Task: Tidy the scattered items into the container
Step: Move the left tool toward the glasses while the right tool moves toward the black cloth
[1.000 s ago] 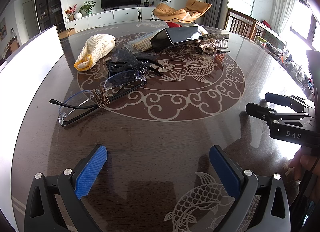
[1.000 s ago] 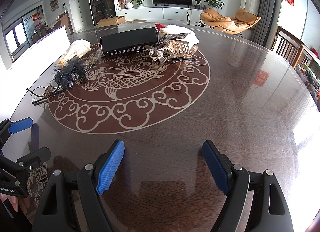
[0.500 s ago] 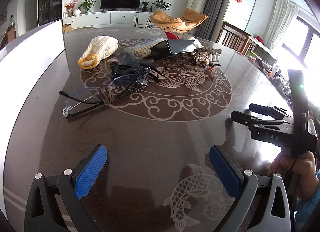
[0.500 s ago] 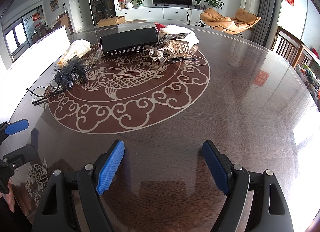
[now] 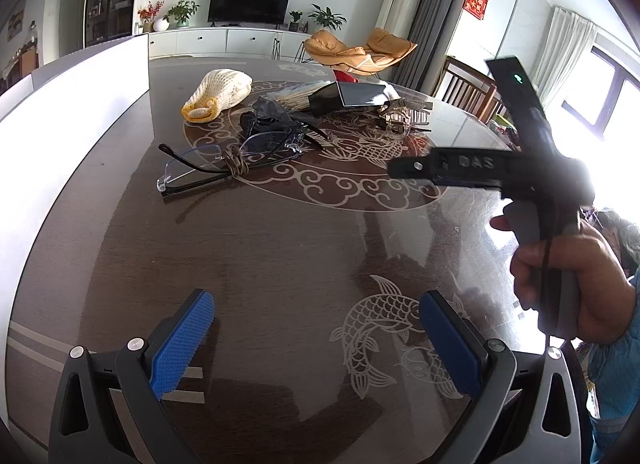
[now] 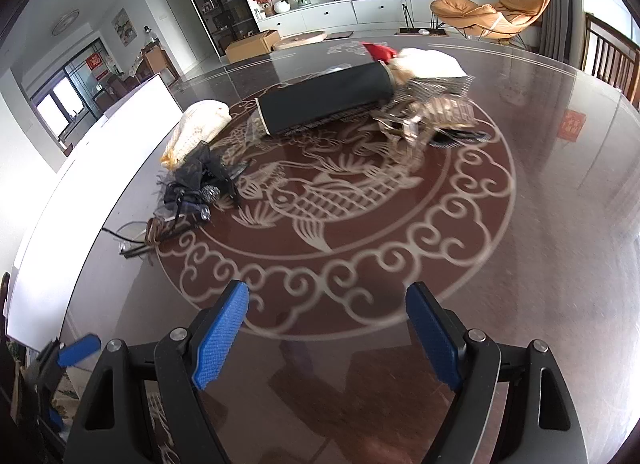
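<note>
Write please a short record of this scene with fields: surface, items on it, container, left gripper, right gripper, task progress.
surface: dark round table with a fish pattern
items: eyeglasses, black hair accessory, knitted cream pouch, black box, transparent hair claw
container: white bin at the table's left edge
left gripper: open, holds nothing
right gripper: open, holds nothing
task progress: all listed items lie on the table, none gripped
</note>
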{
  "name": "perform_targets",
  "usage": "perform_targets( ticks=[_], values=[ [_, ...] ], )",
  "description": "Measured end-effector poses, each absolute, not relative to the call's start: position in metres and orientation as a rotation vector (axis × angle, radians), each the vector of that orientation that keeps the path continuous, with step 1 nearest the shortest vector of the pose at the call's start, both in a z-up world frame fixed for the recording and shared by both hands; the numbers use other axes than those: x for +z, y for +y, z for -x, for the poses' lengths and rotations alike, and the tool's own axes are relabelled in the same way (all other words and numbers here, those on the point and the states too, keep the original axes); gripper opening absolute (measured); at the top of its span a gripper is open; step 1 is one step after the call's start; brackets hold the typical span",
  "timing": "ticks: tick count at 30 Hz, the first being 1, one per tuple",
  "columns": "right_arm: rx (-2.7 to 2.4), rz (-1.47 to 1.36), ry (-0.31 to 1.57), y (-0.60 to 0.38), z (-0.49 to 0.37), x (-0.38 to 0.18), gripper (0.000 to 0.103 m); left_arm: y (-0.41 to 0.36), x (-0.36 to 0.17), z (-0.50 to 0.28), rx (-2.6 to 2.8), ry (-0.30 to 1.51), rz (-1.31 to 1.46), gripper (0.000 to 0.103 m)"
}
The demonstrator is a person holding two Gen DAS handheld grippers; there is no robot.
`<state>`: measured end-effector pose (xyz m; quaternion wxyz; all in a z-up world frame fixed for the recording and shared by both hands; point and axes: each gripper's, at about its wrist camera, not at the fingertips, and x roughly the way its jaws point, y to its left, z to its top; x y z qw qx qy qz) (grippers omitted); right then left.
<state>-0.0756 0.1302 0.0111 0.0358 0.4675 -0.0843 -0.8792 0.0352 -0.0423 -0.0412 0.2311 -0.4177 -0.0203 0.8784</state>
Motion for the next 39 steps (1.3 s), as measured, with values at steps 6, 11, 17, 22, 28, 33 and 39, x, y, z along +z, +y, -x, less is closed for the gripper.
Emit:
perform_targets(
  ticks=[6,11,17,22,28,33,39],
  values=[
    [-2.783,-1.481,-0.231,0.117,0.144,0.011,0.082,-0.059,-0.043,-0.041,2.436,-0.108,1.164,0.103],
    [-2.71,-1.486,0.032,0.081,0.155,0.007,0.082,-0.068,-0.046,-0.039,2.441,-0.154,1.187,0.103],
    [-2.353,-1.342,0.022,0.045,0.134,0.006,0.081,-0.071,-0.044,-0.042,2.449,-0.156,1.172,0.103],
    [-2.442,-1.332,0.131,0.046,0.129,0.009,0.081,-0.073,-0.043,-0.045,2.458,-0.166,1.172,0.103],
    [-2.497,-1.417,0.038,0.042,0.158,0.0,0.082,-0.074,-0.04,-0.047,2.476,-0.184,1.187,0.103],
    [-2.362,-1.357,0.048,0.013,0.157,0.0,0.082,-0.081,-0.037,-0.05,2.497,-0.202,1.195,0.103],
    [-2.223,-1.294,0.199,0.002,0.122,0.002,0.082,-0.093,-0.039,-0.049,2.514,-0.257,1.214,0.103]
  ],
)
